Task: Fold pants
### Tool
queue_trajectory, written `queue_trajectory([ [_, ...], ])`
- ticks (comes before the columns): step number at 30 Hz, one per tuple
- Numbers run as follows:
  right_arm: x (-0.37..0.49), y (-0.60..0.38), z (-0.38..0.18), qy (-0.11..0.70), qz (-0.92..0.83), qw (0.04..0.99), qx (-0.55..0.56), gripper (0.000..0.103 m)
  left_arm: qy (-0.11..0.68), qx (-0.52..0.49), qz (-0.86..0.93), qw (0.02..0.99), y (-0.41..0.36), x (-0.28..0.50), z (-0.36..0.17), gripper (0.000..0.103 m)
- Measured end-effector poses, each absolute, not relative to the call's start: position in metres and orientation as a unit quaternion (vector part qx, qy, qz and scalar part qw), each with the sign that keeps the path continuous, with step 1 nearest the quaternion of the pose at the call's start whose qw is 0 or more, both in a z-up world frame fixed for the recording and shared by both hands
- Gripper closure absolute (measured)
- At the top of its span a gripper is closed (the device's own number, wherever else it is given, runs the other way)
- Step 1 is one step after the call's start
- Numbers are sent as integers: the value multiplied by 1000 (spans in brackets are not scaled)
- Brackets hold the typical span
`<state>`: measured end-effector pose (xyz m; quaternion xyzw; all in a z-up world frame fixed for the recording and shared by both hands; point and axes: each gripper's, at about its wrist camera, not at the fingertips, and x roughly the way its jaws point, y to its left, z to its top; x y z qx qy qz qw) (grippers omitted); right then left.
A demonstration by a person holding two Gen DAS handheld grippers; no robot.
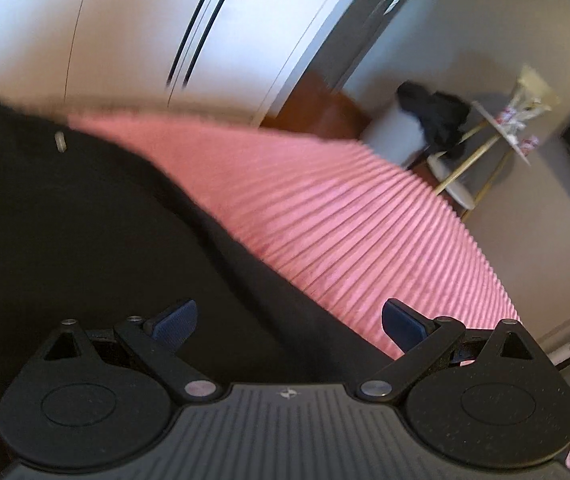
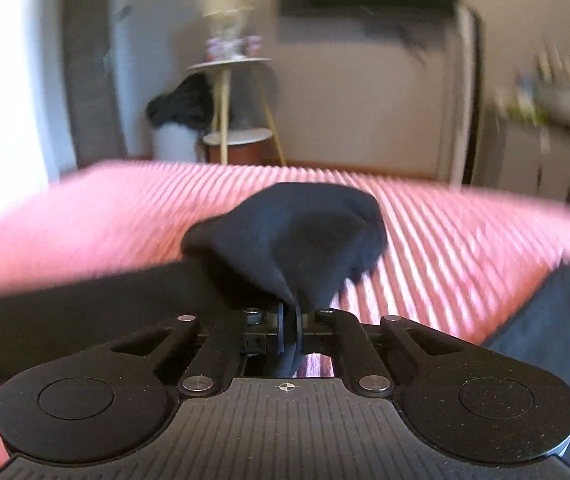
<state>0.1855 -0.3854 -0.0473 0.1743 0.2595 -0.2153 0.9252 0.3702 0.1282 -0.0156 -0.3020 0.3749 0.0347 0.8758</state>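
Note:
Black pants [image 1: 85, 220] lie spread over a pink ribbed bedspread [image 1: 345, 208], filling the left half of the left wrist view. My left gripper [image 1: 289, 320] hovers over their edge, open, with nothing between its blue pads. In the right wrist view my right gripper [image 2: 290, 316] is shut on a bunched fold of the black pants [image 2: 297, 232], which bulges up in front of the jaws. More of the dark cloth [image 2: 65, 304] trails off to the left over the bedspread [image 2: 445, 240].
A round side table [image 2: 229, 65] with thin wooden legs stands past the bed's far edge. Beside it a white bin [image 2: 173, 142] holds a dark garment. White wardrobe doors [image 1: 125, 32] rise behind the bed. Another dark cloth [image 2: 557, 340] lies at the lower right.

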Motion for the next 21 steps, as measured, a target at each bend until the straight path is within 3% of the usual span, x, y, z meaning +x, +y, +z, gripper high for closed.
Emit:
queue_trajectory([
  [1,184,-395,-48,257,-216,919,209,94,378,-324,35,866,131,374,-22,4],
  [3,177,-396,-53,253,-230,916,211,81,364,-360,41,858,133,377,-29,4],
  [4,177,-392,-55,249,-246,917,190,62,358,-371,41,856,134,378,-31,4],
  [5,177,-388,-57,241,-255,921,167,58,353,-379,40,854,133,378,-31,5],
  [6,178,-387,-60,239,-252,924,160,61,351,-380,36,855,132,377,-31,18],
  [7,178,-390,-61,240,-238,925,175,83,355,-378,30,854,128,376,-29,34],
  [8,176,-394,-61,236,-222,923,205,93,366,-380,24,849,124,379,-29,78],
  [9,171,-401,-58,225,-215,921,235,94,384,-393,21,835,124,377,-31,96],
  [15,125,-447,-21,147,-185,900,366,96,310,-383,-20,870,126,293,16,95],
  [21,52,-478,11,124,-178,883,416,96,268,-348,-52,897,109,131,37,95],
])
